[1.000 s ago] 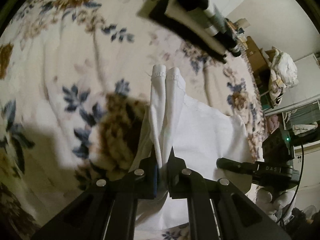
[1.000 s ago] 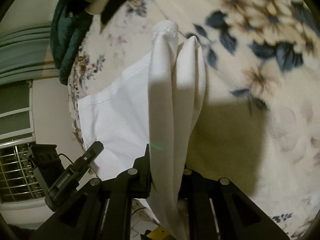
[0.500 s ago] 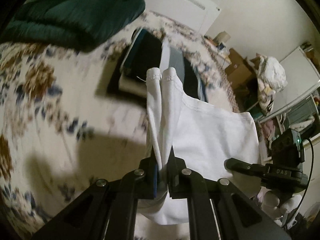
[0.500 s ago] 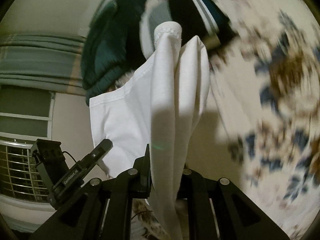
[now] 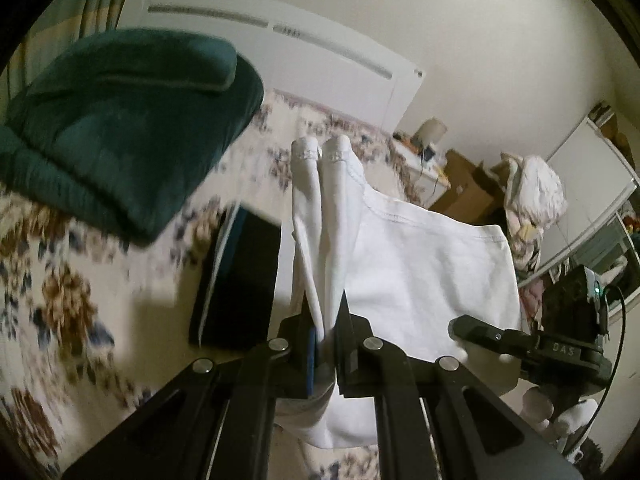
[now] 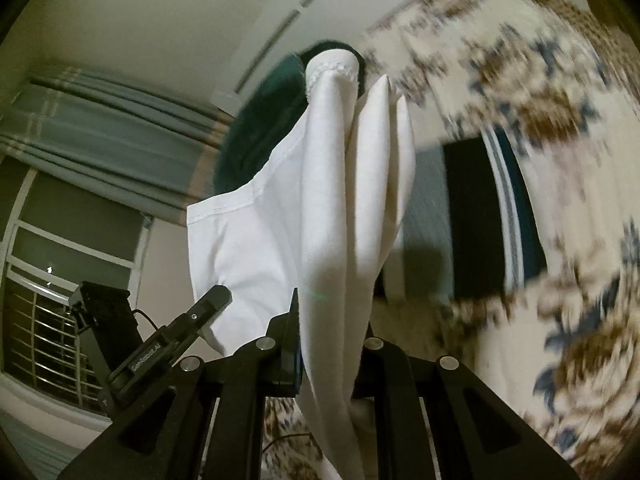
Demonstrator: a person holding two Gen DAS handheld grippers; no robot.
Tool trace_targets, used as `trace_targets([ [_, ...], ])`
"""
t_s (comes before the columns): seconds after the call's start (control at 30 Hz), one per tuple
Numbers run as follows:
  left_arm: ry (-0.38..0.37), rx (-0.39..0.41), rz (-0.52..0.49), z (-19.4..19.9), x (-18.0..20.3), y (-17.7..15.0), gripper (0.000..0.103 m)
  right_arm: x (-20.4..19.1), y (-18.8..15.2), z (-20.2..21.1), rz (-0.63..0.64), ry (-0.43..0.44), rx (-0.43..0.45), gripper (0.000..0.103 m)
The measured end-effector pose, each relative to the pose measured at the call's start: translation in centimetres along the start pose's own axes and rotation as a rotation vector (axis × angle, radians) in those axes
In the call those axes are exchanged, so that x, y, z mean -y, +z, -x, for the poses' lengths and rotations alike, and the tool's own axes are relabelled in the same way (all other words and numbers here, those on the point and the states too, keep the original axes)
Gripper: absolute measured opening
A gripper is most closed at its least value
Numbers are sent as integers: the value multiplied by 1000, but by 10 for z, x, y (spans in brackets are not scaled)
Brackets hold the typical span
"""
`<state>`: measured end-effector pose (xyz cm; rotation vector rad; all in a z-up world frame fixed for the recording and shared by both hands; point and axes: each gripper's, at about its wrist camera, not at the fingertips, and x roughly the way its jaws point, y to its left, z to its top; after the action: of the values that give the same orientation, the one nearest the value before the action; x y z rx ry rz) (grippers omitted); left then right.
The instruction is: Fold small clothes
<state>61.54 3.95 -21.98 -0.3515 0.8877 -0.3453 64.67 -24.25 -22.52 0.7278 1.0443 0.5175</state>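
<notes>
Above the bedspread (image 5: 72,300), white garment (image 5: 420,272) has risen.

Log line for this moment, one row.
stage: lift | left tongs: shut on white garment | right tongs: shut on white garment | garment: hanging between both, above floral bedspread

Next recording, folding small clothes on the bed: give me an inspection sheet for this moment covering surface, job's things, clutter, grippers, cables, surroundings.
Surface: floral bedspread, blurred in both views.
Job's things: white garment held up off the bed, spanning both grippers; folded dark clothes stack lies on the bedspread.
Clutter: dark green blanket bundled on the bed near the headboard.
Grippers: left gripper shut on the garment's bunched edge; right gripper shut on the other edge.
Cables: black cable at the right gripper's body.
Surroundings: curtain, window, cardboard boxes, heap of bedding.
</notes>
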Motion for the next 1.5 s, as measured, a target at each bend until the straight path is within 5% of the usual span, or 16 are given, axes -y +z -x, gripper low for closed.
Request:
trace_targets([
  [0.23, 49, -10, 2, -53, -22, 30, 6, 14, 55, -52, 7, -11, 16, 13],
  [0.47, 139, -161, 0, -162, -73, -7, 7, 119, 44, -145, -90, -125, -62, 13],
  [0.6, 172, -195, -62, -187, -70, -18, 10, 145, 42, -156, -74, -202, -84, 13],
  [0.67, 198, -194, -104, -190, -63, -17, 14, 148, 41, -158, -68, -244, -100, 22],
  [0.8, 312, -143, -181, -185, -48, -18, 30, 144, 43, -158, -8, -438, -103, 47],
  [0.87, 343, -116, -187, -181, -47, -19, 69, 135, 40, -156, 45, -537, -87, 75],
  [0.93, 372, -97, -191, -177, -47, -21, 95, 119, 32, -149, 121, -650, -65, 98],
  [1.1, 443, -56, -204, -154, -34, -34, 101, 99, 11, -120, 218, -872, 18, 103],
  [1.5, 455, -25, -163, -58, 26, -63, 102, -2, -43, 0, 299, -951, 152, 103],
])
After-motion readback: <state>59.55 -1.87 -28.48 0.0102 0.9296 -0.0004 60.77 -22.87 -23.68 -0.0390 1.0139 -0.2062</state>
